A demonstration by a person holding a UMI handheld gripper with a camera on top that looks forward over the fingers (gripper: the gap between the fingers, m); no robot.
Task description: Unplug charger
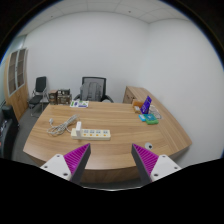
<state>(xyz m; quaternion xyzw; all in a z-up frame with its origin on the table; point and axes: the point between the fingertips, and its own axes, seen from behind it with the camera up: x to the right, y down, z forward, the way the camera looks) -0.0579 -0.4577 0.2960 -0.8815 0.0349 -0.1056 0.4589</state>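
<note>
Two purple-padded fingers sit at bottom centre of the frame, gripper (111,160) wide open, nothing held, clear gap between the pads. Left fingertip (77,157), right fingertip (146,160). Gripper hovers off the near edge of a wooden desk (120,125) with a rounded front, well apart from everything on it.

White power strip (92,132) lies flat on the desk, centre-left of frame, beyond the fingers and slightly left of the gap. Charger (73,127) appears plugged at its left end, too small to be sure of shape. Pale cable tangle (58,128) just left of that, touching or nearly touching the strip end, cannot tell which.

Right of centre on the desk: purple object (146,104) upright, near a teal item (150,117) lying just in front of it. Details of both unclear.

Behind the desk, upper centre: black mesh office chair (93,89). Second dark chair (39,90) at upper left, beside a wooden cabinet (16,85) along the left wall. White walls fill the upper frame.
</note>
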